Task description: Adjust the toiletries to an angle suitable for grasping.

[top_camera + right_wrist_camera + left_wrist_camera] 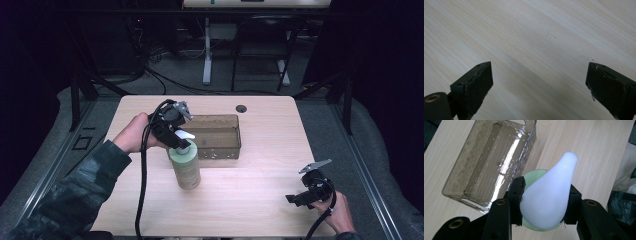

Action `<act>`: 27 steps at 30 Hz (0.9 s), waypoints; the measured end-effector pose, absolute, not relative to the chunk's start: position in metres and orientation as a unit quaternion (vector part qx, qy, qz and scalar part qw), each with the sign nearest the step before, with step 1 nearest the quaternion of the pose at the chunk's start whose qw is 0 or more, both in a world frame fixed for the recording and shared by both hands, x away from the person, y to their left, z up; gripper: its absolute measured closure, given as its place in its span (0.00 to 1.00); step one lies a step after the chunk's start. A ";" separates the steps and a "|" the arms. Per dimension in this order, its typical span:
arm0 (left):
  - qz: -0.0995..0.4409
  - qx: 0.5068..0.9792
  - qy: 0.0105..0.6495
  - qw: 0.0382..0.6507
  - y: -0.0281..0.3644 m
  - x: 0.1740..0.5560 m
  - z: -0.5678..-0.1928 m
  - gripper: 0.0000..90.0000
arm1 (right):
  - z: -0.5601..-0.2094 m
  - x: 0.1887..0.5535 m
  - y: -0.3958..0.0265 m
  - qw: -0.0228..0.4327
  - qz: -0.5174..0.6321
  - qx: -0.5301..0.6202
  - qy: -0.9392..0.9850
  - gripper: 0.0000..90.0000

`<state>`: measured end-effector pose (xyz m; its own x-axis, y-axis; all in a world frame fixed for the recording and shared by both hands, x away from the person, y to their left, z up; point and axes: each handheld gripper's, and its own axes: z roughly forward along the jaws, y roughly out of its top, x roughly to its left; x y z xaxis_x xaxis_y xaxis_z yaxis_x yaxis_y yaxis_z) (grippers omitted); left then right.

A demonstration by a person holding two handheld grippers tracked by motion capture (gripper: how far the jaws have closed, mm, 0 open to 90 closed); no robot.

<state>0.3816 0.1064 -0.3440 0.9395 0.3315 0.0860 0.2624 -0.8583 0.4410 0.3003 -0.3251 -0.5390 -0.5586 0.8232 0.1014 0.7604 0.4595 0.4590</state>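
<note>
The left gripper (pixel 181 142) is clamping the white pump head (pixel 549 192) of a pale green bottle (pixel 185 170), which is standing upright on the wooden table (pixel 260 195) just in front of a clear plastic bin (pixel 217 135) (nothing visible inside it). The right gripper (pixel 292 198) is sitting near the table's front right corner, jaws spread wide and holding nothing.

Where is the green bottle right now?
In the high view the green bottle stands upright on the table, left of centre, just in front of the clear bin, with the left gripper shut on its white pump top.
</note>
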 end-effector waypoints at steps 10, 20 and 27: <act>0.074 0.965 0.129 0.215 0.106 0.385 -0.338 0.65 | -0.537 0.302 -0.322 0.064 0.236 0.456 0.856 0.08; 0.088 0.963 0.158 0.200 0.103 0.388 -0.335 0.69 | -0.538 0.303 -0.325 0.066 0.237 0.459 0.854 0.08; 0.095 0.958 0.186 0.196 0.098 0.389 -0.335 0.69 | -0.537 0.301 -0.325 0.069 0.236 0.459 0.854 0.08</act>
